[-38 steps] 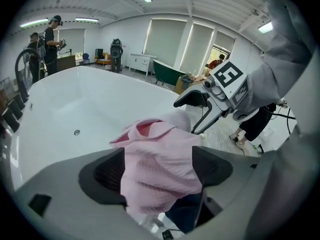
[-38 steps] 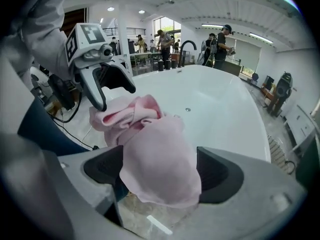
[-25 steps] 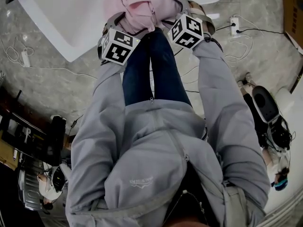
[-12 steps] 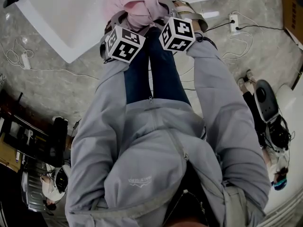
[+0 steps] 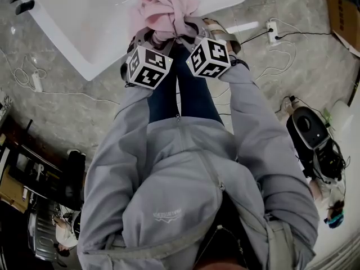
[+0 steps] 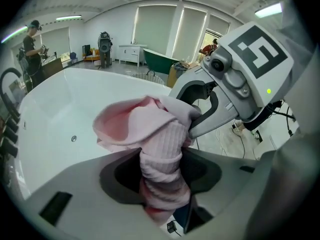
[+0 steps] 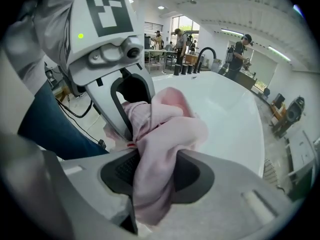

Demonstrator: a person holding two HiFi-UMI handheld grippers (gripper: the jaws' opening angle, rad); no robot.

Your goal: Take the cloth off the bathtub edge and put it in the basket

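Gripping pink cloth (image 5: 169,7) from both sides. Clamped in left claw (image 6: 161,171), just closed in on a ribbed twist; pinched in right claw (image 7: 150,176), likewise just closed in on a bunched fold. Held gathered between both claws over near edge of white bathtub (image 5: 84,27); cannot tell whether touching rim.

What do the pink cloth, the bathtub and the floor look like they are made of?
pink cloth: soft knit fabric with a matte finish; a ribbed texture shows and it bunches into loose folds.
bathtub: smooth, glossy white shell, probably acrylic or enamel; the look cannot settle which.
floor: grey and mottled with veins, like polished stone or stone-look tile.
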